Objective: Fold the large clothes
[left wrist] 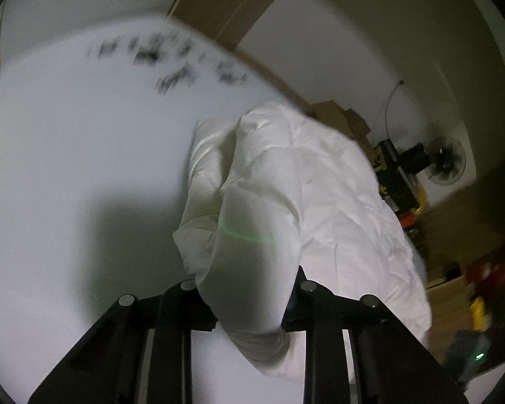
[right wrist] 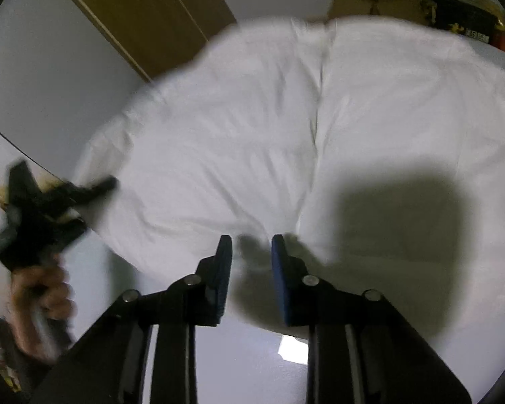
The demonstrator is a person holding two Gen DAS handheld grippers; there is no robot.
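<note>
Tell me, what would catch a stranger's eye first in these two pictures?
A big white garment sprawls over the pale table, filling most of the right wrist view. In the left wrist view, the left gripper has a bunched fold pinched between its black fingers. The right gripper hovers open at the cloth's near edge.

White garment (left wrist: 296,181): thin matt cloth, finely creased, lying on the smooth white table (left wrist: 67,155), whose finish looks faintly glossy. Right gripper (right wrist: 251,252): matt black plastic arms with bright metal pins and ribbed blue pads (right wrist: 279,269). Beyond the table, brown wood panel (right wrist: 144,10), smooth.
</note>
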